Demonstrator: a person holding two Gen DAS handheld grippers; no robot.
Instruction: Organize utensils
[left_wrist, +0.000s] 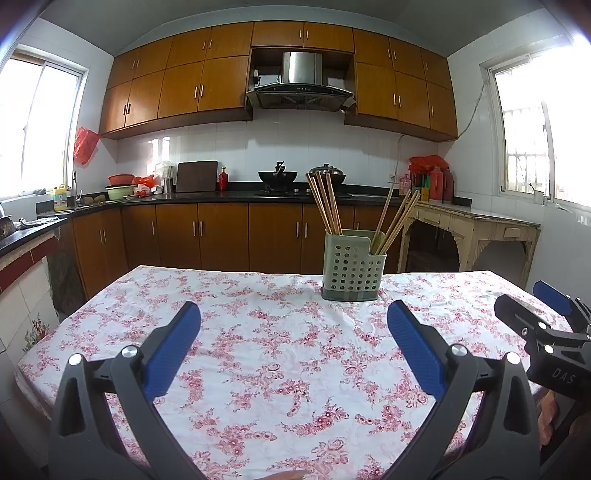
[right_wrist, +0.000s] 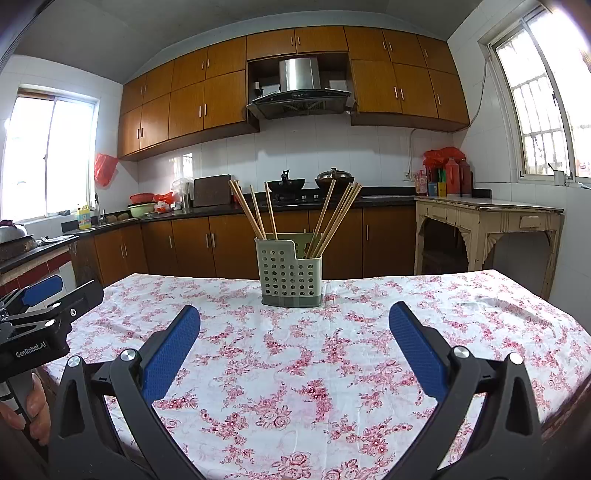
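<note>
Chopsticks (left_wrist: 327, 205) (slim, pale wood) lean in a green perforated plastic holder (left_wrist: 351, 266) on floral cloth (left_wrist: 288, 350); left gripper (left_wrist: 293, 332) and right gripper (right_wrist: 294, 332) gape, empty.

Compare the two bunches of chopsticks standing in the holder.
The left bunch of chopsticks stands in the taller compartment of the holder and leans left; the right bunch of chopsticks stands in the lower compartment and leans right. In the right wrist view the left bunch fans apart, the right sits tighter. Both look like plain wood, tips up.
</note>
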